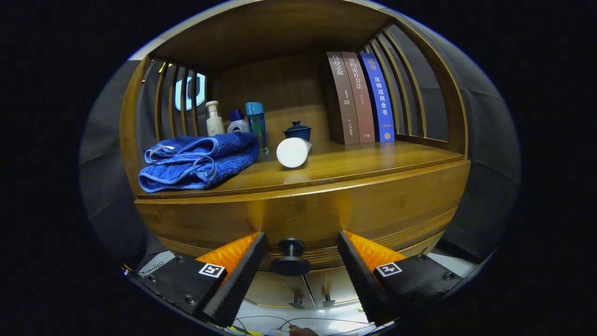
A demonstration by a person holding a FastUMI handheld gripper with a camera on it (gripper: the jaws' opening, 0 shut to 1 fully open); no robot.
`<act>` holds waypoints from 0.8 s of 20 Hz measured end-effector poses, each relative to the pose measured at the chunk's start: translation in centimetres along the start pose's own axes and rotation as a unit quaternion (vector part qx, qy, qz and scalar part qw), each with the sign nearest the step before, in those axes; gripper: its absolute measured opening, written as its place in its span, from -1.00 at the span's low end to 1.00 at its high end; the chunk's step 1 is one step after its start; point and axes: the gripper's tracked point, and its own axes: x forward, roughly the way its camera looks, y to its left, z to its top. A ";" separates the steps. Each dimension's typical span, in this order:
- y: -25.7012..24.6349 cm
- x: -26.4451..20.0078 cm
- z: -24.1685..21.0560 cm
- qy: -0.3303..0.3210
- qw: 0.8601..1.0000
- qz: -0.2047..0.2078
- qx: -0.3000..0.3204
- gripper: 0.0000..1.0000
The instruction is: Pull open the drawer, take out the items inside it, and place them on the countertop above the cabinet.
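Observation:
A wooden cabinet stands right in front of me, its drawer front [303, 210] shut under the countertop [373, 161]. The drawer's round dark knob [291, 256] sits between my fingers, near their tips. My gripper [301, 249] is open, with a clear gap on each side of the knob, so neither finger presses on it. What lies inside the drawer is hidden.
On the countertop lie a folded blue towel [198, 161], a white roll on its side [293, 152], three bottles [238, 123], a small dark lidded cup [297, 131] and three upright books [359, 98]. Slatted side walls and a top shelf enclose that space.

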 end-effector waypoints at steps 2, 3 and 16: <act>0.0 0.0 0.0 0.000 1.000 0.000 -0.001 1.00; 0.0 0.0 0.0 0.000 1.000 0.000 -0.001 1.00; -0.2 -2.0 2.0 -0.006 1.000 0.006 -0.003 1.00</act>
